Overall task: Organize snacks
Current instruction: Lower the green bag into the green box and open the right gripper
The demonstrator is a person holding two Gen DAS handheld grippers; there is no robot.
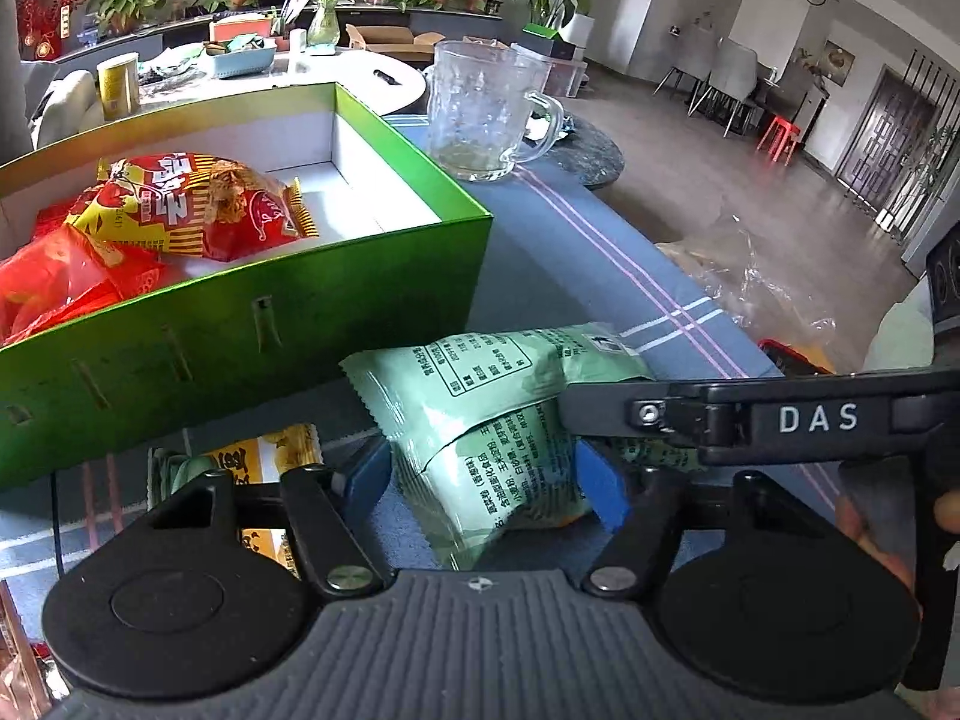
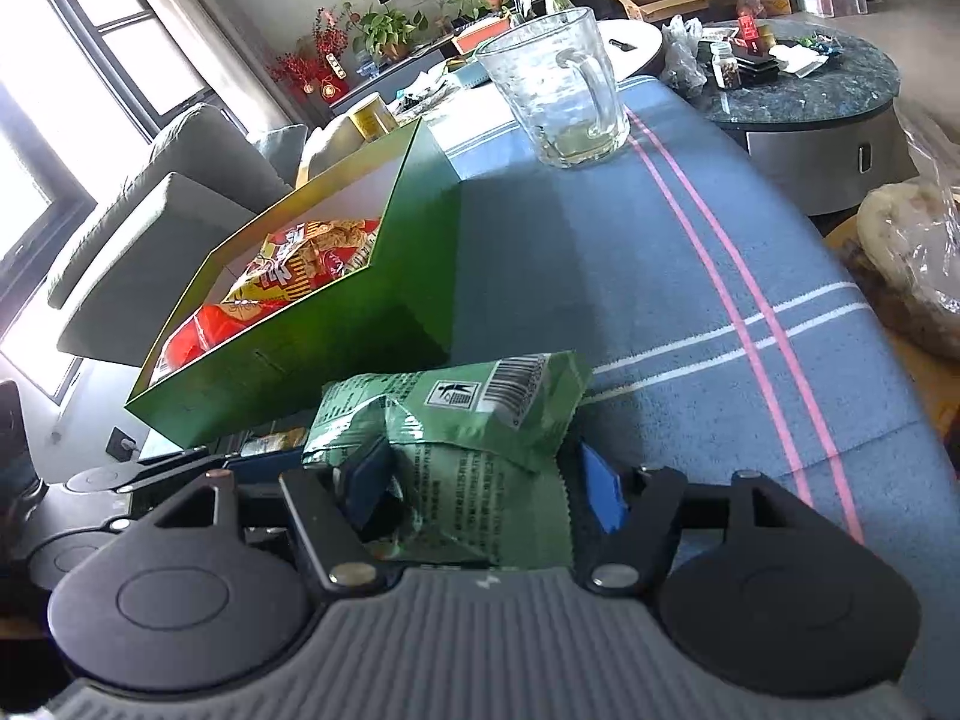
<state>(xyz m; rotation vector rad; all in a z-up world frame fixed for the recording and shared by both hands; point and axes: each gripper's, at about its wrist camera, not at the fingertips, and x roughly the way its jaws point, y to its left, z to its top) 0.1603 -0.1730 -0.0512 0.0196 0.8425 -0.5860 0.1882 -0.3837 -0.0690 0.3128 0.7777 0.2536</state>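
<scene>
A green snack packet (image 1: 480, 420) (image 2: 456, 438) lies on the blue cloth beside the open green box (image 1: 372, 276) (image 2: 360, 324). My left gripper (image 1: 489, 492) has its blue pads on either side of the packet, and my right gripper (image 2: 480, 492) reaches in from the right and presses the same packet between its pads. The box holds a red and yellow snack bag (image 1: 192, 204) (image 2: 300, 264) and an orange-red bag (image 1: 54, 282) (image 2: 204, 330). A yellow packet (image 1: 264, 462) lies under the left gripper, partly hidden.
A glass mug (image 1: 486, 114) (image 2: 558, 90) stands on the blue striped cloth (image 1: 570, 264) (image 2: 690, 276) behind the box. A clear plastic bag (image 1: 750, 276) (image 2: 912, 264) lies off the table's right edge. A round dark coffee table (image 2: 810, 90) stands beyond.
</scene>
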